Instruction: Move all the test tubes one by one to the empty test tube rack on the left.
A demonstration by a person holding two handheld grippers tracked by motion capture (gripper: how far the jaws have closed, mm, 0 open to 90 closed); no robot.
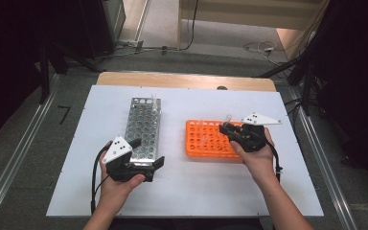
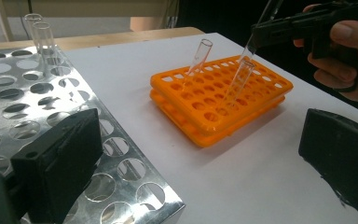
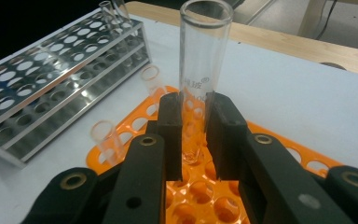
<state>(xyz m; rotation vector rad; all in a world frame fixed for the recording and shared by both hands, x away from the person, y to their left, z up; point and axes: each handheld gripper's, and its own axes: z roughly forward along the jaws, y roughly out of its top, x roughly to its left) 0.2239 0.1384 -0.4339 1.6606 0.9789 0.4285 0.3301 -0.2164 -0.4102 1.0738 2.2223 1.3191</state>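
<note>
One glass tube (image 3: 204, 70) sits pinched in your right gripper (image 3: 196, 135) above the orange rack (image 1: 194, 143); carry it left to the steel rack (image 1: 143, 127), where your left gripper (image 1: 148, 155) waits spread.

Bare table (image 1: 175, 143) between metal rack (image 1: 143, 128) and orange rack (image 1: 211, 141).

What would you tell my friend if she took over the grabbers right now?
Right gripper: shut on a glass test tube, held above the orange rack.
Left gripper: open, holding nothing, at the near end of the metal rack.
Orange rack: two more tubes lean in its holes.
Metal rack: two tubes stand at its far end.
Done: one tube is gripped.
Left, probably: seat the held tube in a rack hole. I cannot tell which rack it is headed for.
</note>
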